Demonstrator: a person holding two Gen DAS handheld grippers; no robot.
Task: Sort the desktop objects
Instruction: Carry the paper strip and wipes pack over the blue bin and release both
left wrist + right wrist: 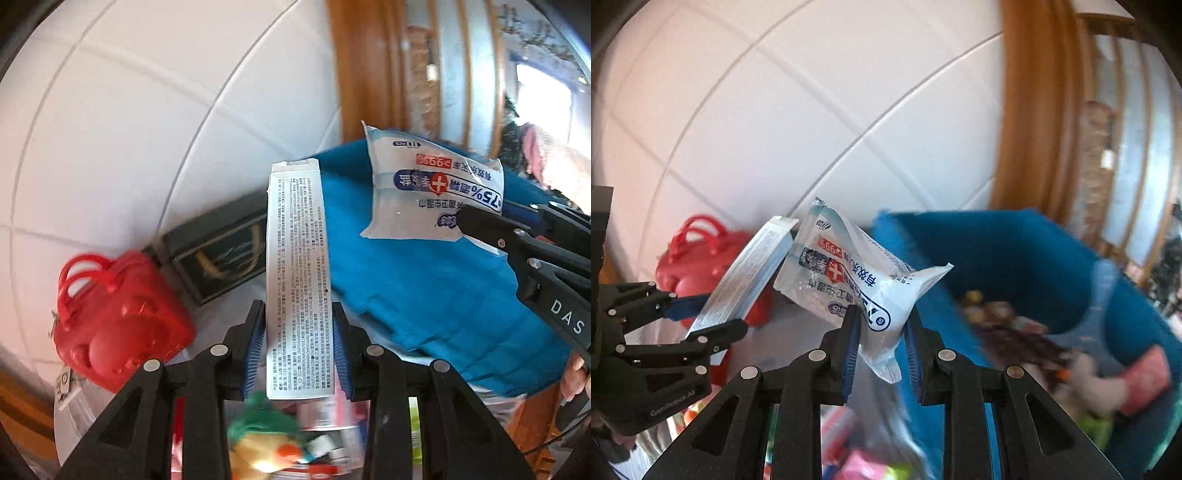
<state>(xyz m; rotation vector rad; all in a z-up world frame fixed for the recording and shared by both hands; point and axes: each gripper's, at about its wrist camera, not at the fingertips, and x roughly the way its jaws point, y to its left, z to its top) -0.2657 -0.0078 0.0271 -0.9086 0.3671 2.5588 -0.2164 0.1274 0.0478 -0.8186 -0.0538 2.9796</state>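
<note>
White tiled wall behind, wood door frame to the right; below, a blurred clutter of small items, too smeared to name.

Left gripper: blue-padded fingers closed on the lower part of a tall white cardboard box w/ fine black print — long axis runs straight out along the fingers, top end free. Firm hold by the look of it.

Right gripper: fingers pinched on one end of a soft white-and-blue plastic wet-wipe pack, rest of the pack flopping up and left, crumpled at the grip. Its far corner sits just beside the box top in the right wrist view; touching or not, can't tell.

Key relation: deep blue fabric bin, already holding mixed small things, lies right of and beyond the right gripper, nearer that hand than the left. Red plastic basket w/ loop handles stands on the left, by the wall — nearer the left gripper. So likely wipes go to the bin, box maybe to the basket side; that's a guess.
</note>
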